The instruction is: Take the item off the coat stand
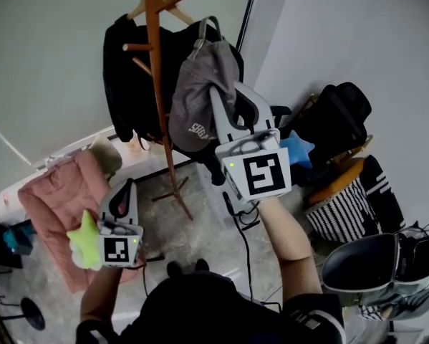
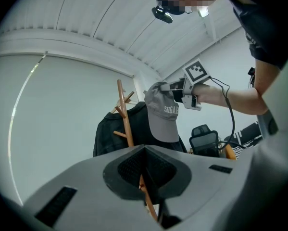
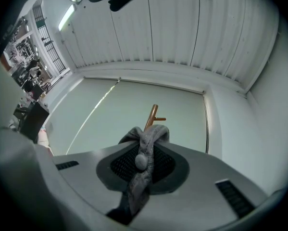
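The grey fabric baseball cap (image 1: 196, 92) hangs with its long axis near vertical, crown uppermost and brim pointing down and slightly left in the head view. It sits just right of the brown wooden coat stand (image 1: 157, 84) pole, in front of a black jacket (image 1: 124, 70) hung on that stand. Contact between the cap and any peg cannot be confirmed.

The right forearm (image 1: 289, 235) reaches forward and upward. The right gripper (image 1: 225, 95) tilts up toward the stand, its marker cube facing the head camera. The right gripper view shows its fingers (image 3: 168, 165) clenched on the cap's crown, with the crown button between them and bunched fabric running out above and below.

The left gripper (image 1: 124, 192) is held lower, at the left of the head view. It points toward the stand pole, fingers pressed together with nothing between them.
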A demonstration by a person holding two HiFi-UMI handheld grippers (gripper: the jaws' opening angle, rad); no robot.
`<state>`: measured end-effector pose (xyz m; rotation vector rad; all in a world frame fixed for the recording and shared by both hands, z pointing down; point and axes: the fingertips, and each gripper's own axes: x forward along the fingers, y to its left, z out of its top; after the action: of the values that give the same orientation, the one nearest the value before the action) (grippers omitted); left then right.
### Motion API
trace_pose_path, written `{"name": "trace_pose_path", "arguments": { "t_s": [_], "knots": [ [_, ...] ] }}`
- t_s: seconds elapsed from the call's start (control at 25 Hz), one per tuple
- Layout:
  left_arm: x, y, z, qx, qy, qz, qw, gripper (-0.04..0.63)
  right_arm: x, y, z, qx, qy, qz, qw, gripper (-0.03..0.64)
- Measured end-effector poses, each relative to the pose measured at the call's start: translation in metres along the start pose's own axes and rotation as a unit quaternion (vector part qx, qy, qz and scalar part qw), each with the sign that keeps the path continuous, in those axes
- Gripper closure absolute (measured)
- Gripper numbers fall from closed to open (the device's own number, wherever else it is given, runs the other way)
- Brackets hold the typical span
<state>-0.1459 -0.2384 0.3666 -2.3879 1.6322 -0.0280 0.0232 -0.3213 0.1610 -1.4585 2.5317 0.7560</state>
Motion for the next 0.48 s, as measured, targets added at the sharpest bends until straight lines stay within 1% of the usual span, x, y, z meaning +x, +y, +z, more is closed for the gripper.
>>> {"name": "trace_pose_path", "arguments": {
  "t_s": [0.12, 0.28, 0.48],
  "knots": [
    [-0.002, -0.004, -0.001, -0.008, 0.006, 0.002, 1.0, 0.572, -0.018, 0.008, -0.012, 0.013, 0.003, 0.002, 1.0, 0.561],
    [-0.002, -0.006, -0.001, -0.002, 0.0, 0.001, 1.0, 0.572, -0.04, 0.018, -0.034, 0.026, 0.016, 0.004, 1.0, 0.561],
    [0.001, -0.003, -0.007, -0.002, 0.006, 0.005, 1.0, 0.572, -0.058, 0.029, -0.066, 0.047, 0.04, 0.008, 0.998, 0.56]
  ]
}}
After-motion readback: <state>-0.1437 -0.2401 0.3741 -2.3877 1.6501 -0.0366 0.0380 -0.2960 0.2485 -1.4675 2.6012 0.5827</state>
